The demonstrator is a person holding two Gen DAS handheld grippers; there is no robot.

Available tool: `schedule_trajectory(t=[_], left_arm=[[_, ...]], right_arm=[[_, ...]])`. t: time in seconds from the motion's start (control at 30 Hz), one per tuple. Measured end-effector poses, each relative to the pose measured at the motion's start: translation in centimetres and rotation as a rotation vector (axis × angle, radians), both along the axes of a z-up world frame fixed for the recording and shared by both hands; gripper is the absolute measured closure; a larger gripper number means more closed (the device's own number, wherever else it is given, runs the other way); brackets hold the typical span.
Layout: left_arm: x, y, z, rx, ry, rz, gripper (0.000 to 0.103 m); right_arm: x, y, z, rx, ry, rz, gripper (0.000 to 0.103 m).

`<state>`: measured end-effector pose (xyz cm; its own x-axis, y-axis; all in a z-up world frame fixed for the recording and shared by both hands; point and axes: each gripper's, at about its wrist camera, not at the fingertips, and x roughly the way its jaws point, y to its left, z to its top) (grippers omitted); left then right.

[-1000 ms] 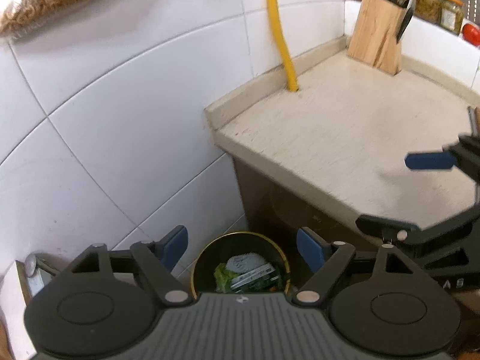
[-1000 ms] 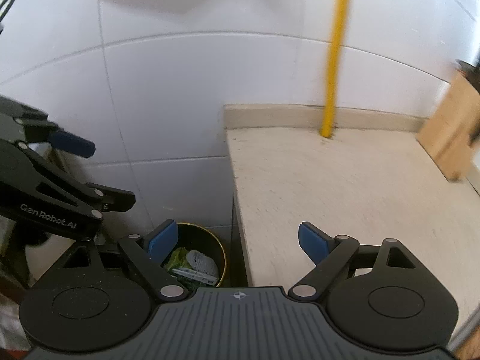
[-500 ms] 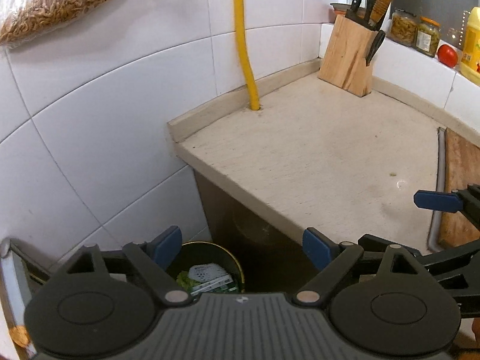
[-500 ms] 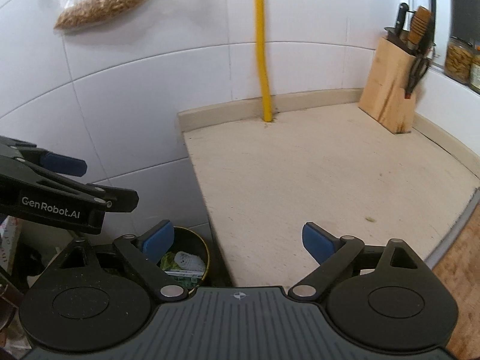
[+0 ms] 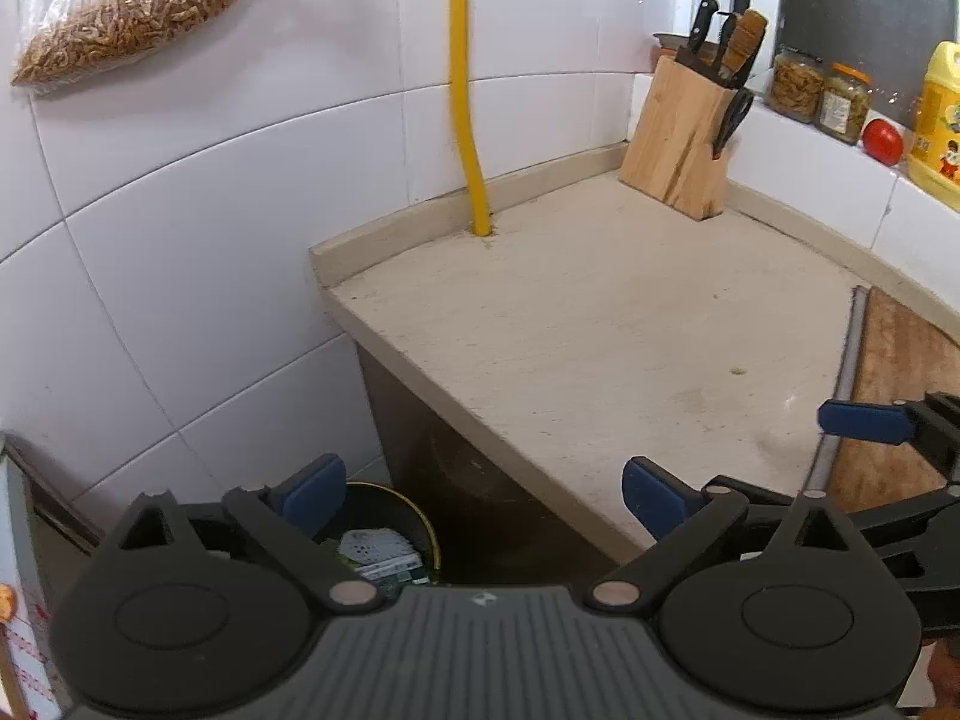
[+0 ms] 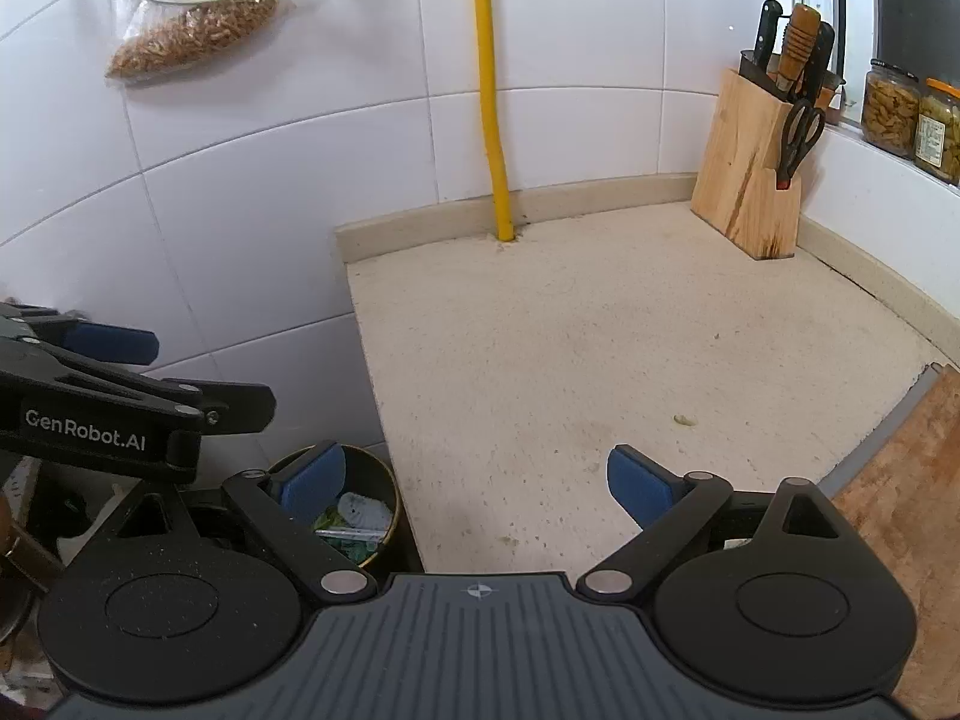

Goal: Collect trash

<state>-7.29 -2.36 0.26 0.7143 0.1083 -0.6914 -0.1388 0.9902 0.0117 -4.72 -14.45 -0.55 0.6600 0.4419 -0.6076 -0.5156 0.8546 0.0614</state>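
Note:
A round dark trash bin (image 5: 429,535) with a brass rim stands on the floor beside the counter's end. Inside it lie a white wrapper and green scraps (image 5: 375,547). The left gripper (image 5: 483,495) hovers above the bin and the counter's edge, its jaws opening with nothing between them. In the right wrist view the bin (image 6: 391,483) sits at lower left. The right gripper (image 6: 474,483) stands open and empty over the counter's near left corner. A tiny crumb (image 6: 683,419) lies on the beige counter (image 6: 600,312). Each gripper shows in the other's view: the right gripper (image 5: 792,456) and the left gripper (image 6: 186,372).
A yellow pipe (image 6: 495,120) runs down the tiled wall into the counter. A wooden knife block (image 6: 750,180) stands at the back right, with jars (image 6: 894,108), a tomato (image 5: 882,141) and a yellow bottle (image 5: 936,120) on the ledge. A wooden board (image 6: 900,480) lies at right. A bag of dried food (image 5: 120,30) hangs on the wall.
Both cameras have swung right, from the bin and wall toward the counter, so the bin slid low and left. The left gripper's fingers spread wider. The right gripper's fingers look unchanged.

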Motion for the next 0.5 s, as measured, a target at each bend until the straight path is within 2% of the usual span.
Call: schedule_trajectory(t=[0.27, 0.5], left_arm=[[-0.3, -1.1, -0.4, -0.002, 0.016, -0.006, 0.005], [-0.8, -1.8, -0.4, 0.013, -0.008, 0.014, 0.003]], right_arm=[[-0.1, -1.2, -0.2, 0.003, 0.023, -0.004, 0.004], [-0.6, -1.6, -0.3, 0.008, 0.032, 0.002, 0.003]])
